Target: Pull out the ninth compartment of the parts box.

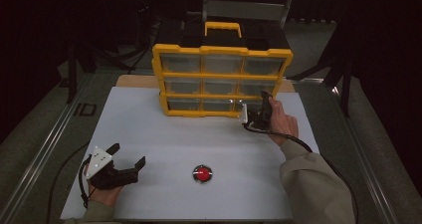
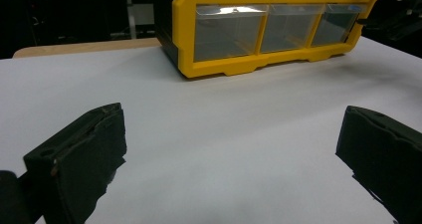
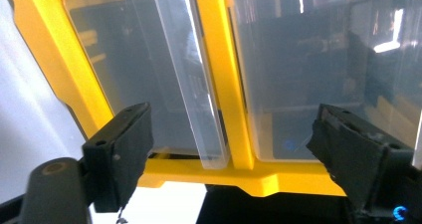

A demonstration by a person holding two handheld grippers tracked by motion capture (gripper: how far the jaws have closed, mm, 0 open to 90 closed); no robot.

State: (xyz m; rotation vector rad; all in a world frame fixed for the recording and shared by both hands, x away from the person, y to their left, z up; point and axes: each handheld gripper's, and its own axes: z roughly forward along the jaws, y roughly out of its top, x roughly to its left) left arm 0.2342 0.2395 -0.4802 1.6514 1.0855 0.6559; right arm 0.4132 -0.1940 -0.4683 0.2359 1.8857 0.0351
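A smooth white rectangular table (image 1: 164,134) spreads flat under everything. At its far middle stands a yellow plastic drawer cabinet (image 1: 222,79), three rows of three clear, glossy plastic drawers under a yellow carry handle, fronts facing the near side, probably so the drawers can be reached. The right gripper (image 1: 260,113), turned on its side in the person's hand, is up against the cabinet's lower right corner; its black blocky jaws stand wide apart and grasp nothing, straddling the yellow upright between two drawers (image 3: 226,84). My guess is a drawer pull is being lined up. The left gripper (image 1: 130,162) rests released, jaws spread, at the near left, well apart from the cabinet. A small round red button (image 1: 202,173) in a dark ring sits near the middle of the near edge.
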